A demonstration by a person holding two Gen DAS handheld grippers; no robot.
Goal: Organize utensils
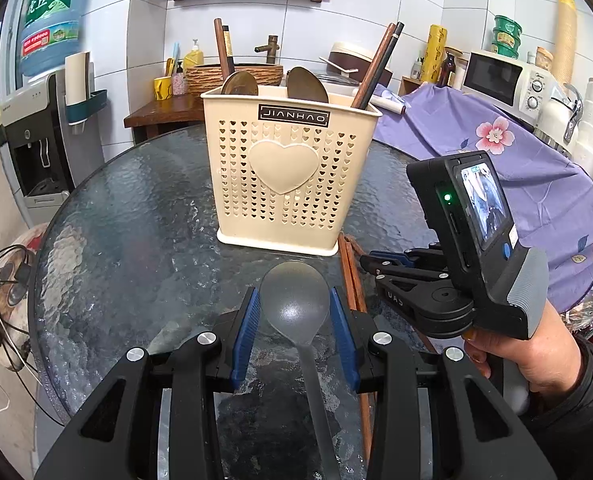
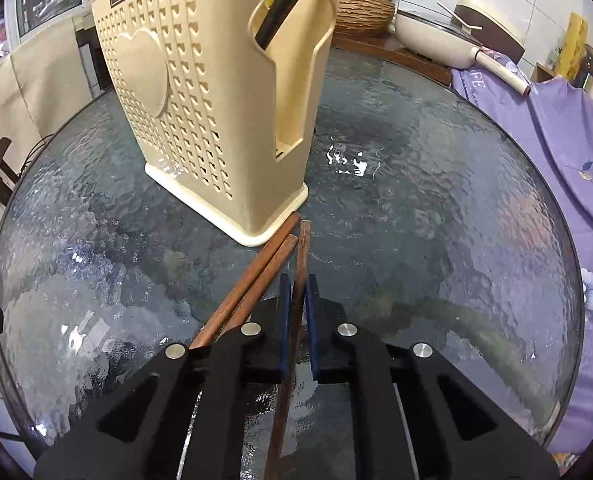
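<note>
A cream utensil holder (image 1: 288,172) with heart holes stands mid-table and holds two spoons (image 1: 306,85) and several chopsticks (image 1: 376,68); it also shows in the right wrist view (image 2: 200,92). My left gripper (image 1: 295,312) is open around the bowl of a translucent grey spoon (image 1: 294,300) lying on the glass. My right gripper (image 2: 297,292) is shut on a brown chopstick (image 2: 302,248). Two more chopsticks (image 2: 256,276) lie just left of it, tips at the holder's corner. The right gripper body (image 1: 468,248) shows in the left wrist view.
The round textured glass table (image 2: 416,200) is bordered by purple floral cloth (image 1: 516,152) on the right. A water dispenser (image 1: 36,140) stands at left, a microwave (image 1: 500,76) at back right, a pan (image 2: 436,36) behind the table.
</note>
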